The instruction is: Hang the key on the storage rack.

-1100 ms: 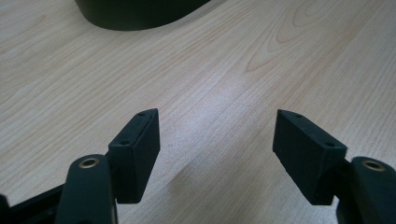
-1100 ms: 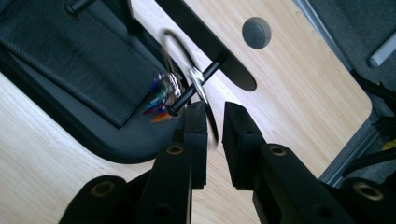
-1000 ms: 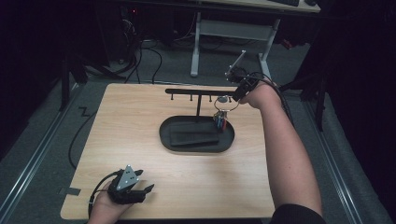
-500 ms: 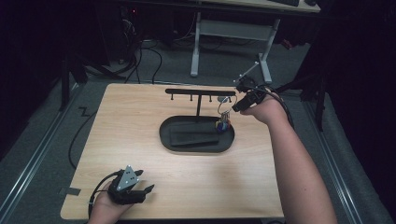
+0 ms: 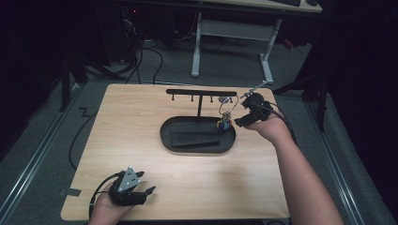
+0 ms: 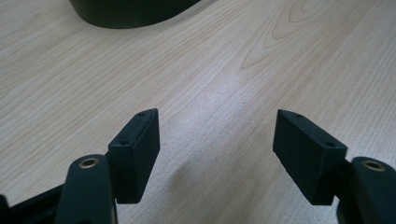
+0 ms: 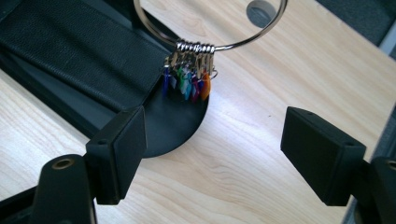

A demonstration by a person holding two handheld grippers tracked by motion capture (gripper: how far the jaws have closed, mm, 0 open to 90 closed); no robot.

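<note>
A metal key ring point(image 5: 226, 107) with several coloured tags point(image 5: 224, 124) hangs from the right end of a black hook rack point(image 5: 202, 91), over the right rim of the rack's oval black base tray point(image 5: 197, 138). My right gripper point(image 5: 240, 119) is just right of the ring and apart from it. Its jaws have just been opening and stand open, with nothing between them. In the right gripper view point(image 7: 212, 154) the ring point(image 7: 196, 47) and tags point(image 7: 187, 84) hang ahead of the jaws. My left gripper point(image 5: 146, 191) rests open at the table's front left, over bare wood point(image 6: 217, 154).
The wooden table point(image 5: 141, 122) has a grey round cap point(image 5: 225, 99) set in it behind the ring. A flat black strip point(image 5: 192, 138) lies in the tray. Dark floor, cables and a white desk frame point(image 5: 232, 33) lie beyond the far edge.
The right gripper opened, let go of the key ring and drew back to the right and downward. The ring stays hanging on the rack. The left gripper has not moved.
</note>
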